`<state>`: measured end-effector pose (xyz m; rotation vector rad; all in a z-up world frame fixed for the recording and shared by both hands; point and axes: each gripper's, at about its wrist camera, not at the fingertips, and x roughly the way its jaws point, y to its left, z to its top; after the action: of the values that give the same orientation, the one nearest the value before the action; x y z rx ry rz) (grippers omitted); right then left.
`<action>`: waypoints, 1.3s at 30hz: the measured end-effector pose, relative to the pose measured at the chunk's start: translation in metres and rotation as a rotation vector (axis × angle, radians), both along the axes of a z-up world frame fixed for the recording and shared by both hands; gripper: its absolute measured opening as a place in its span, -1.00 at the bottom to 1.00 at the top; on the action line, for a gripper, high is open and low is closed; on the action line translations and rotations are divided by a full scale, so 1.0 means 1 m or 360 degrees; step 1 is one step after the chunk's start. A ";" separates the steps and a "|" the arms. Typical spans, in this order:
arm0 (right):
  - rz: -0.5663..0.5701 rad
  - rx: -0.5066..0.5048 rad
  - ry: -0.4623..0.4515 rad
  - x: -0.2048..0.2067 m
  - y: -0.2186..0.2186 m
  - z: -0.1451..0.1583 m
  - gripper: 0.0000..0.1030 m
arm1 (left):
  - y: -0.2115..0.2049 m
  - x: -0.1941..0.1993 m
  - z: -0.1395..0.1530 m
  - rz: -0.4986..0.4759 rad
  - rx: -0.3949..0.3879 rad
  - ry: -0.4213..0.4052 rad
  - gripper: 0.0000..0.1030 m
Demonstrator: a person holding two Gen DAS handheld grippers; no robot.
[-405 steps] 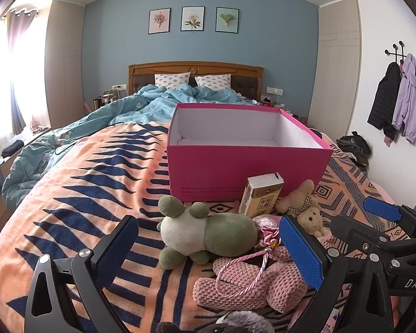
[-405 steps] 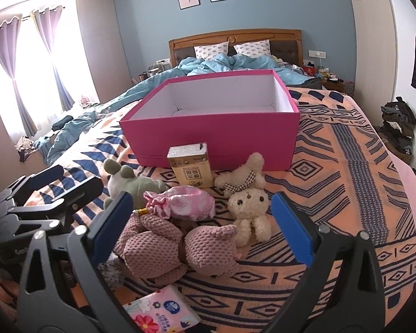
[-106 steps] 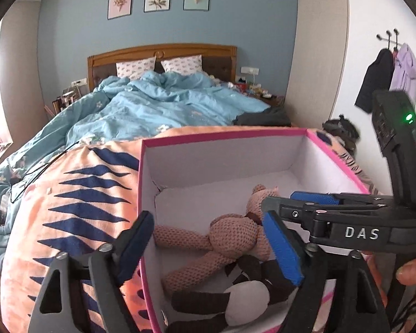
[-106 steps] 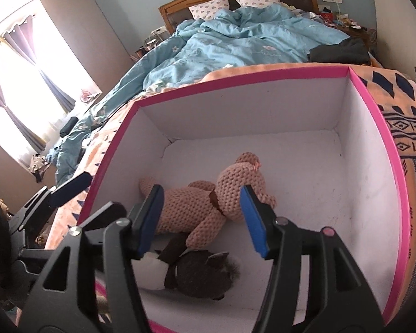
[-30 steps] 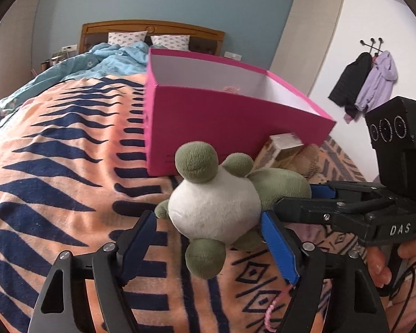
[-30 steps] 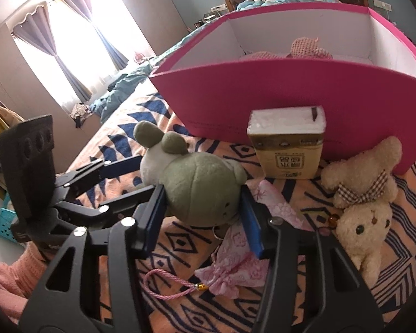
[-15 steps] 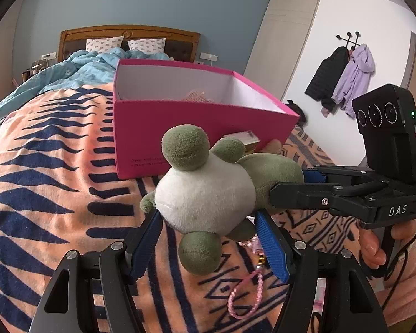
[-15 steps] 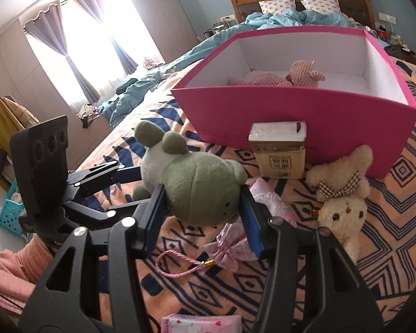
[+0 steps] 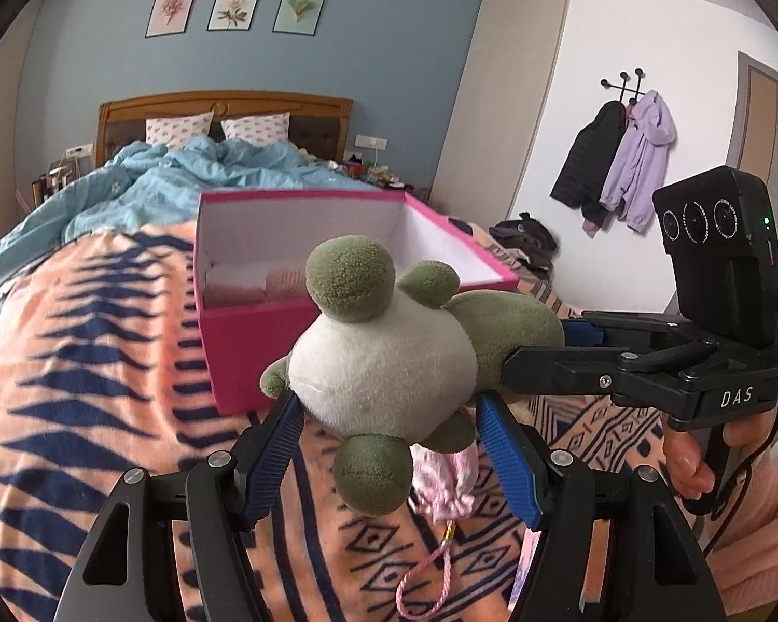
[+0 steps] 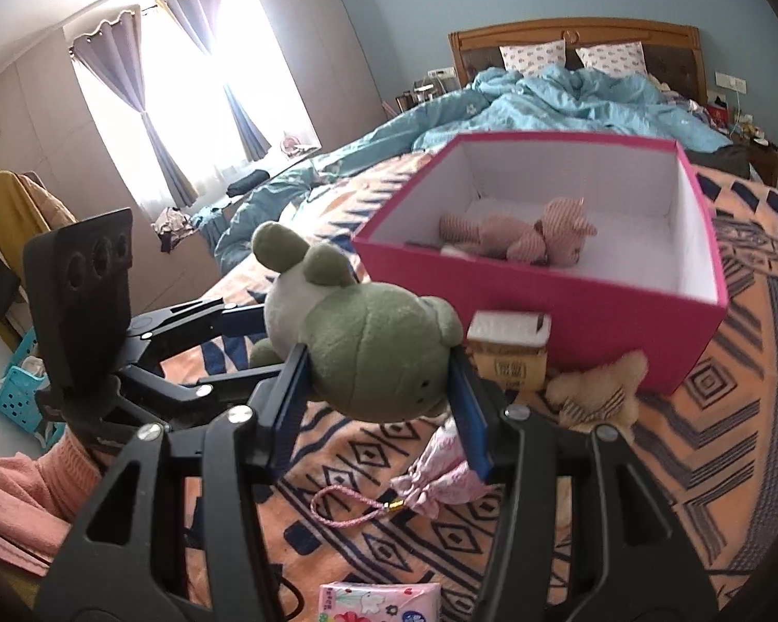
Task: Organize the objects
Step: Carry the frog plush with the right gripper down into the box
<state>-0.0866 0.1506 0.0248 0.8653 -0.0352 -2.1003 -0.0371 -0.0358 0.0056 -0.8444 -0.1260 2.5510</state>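
A green and white plush toy (image 9: 389, 357) hangs above the patterned bedspread, held from two sides. My left gripper (image 9: 389, 417) is shut on its white belly end. My right gripper (image 10: 378, 386) is shut on its green head (image 10: 378, 352); in the left wrist view it reaches in from the right (image 9: 560, 357). In the right wrist view the left gripper (image 10: 233, 342) comes in from the left. Beyond the toy stands the open pink box (image 10: 596, 321), with a pink knitted bear (image 10: 524, 238) lying inside.
On the bedspread under the toy lie a pink drawstring pouch (image 10: 441, 477), a small carton (image 10: 508, 352), a cream bunny plush (image 10: 596, 394) and a tissue pack (image 10: 378, 601). A crumpled blue duvet (image 10: 544, 103) covers the bed's far end. A hand (image 9: 700, 456) grips the right handle.
Both grippers have risen together with the plush toy, lifting it off the bedspread. More of the box's inside shows now.
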 end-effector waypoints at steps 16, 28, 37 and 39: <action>-0.0023 -0.0115 0.0127 -0.062 -0.001 0.064 0.05 | 0.002 -0.065 0.063 0.0050 -0.0062 0.0156 0.37; -0.0044 -0.0076 0.0098 -0.131 -0.016 0.070 0.05 | -0.004 -0.133 0.062 0.0125 -0.0060 0.0097 0.37; -0.0063 0.0064 0.0034 -0.182 -0.038 0.050 0.05 | -0.011 -0.182 0.034 0.0200 -0.0066 -0.0048 0.37; -0.0069 0.0078 0.0007 -0.194 -0.042 0.044 0.05 | -0.012 -0.191 0.029 0.0214 -0.0070 -0.0077 0.37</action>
<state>-0.2804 0.1082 0.0690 0.8962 -0.0003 -2.1517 -0.2285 -0.0479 0.0347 -0.9442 -0.1470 2.6675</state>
